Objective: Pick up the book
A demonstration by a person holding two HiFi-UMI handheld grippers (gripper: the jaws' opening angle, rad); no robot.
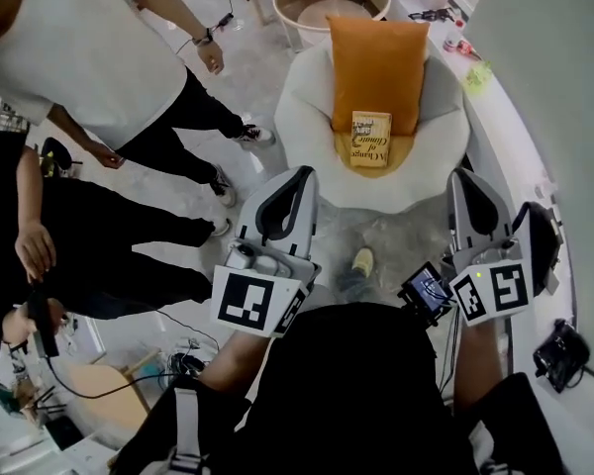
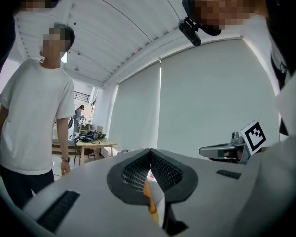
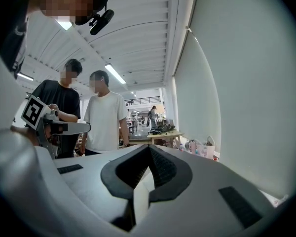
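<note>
The book (image 1: 371, 139) stands on the seat of the white armchair (image 1: 307, 117), leaning against the orange cushion (image 1: 378, 57), well apart from both tools. The left gripper (image 1: 293, 178) and right gripper (image 1: 469, 178) are held near the person's body, each with its jaws pressed together on nothing. This looks like the approach step; next, one gripper likely needs to reach the chair, spread its jaws and close over the book's upper edge

I stand in an open, lab-like studio: strip lights (image 3: 114, 74) on a ribbed ceiling, a roller blind (image 2: 207, 98), a gear-piled worktable (image 2: 91, 143) at eleven o'clock, a staged armchair (image 1: 302, 117) at twelve.
</note>
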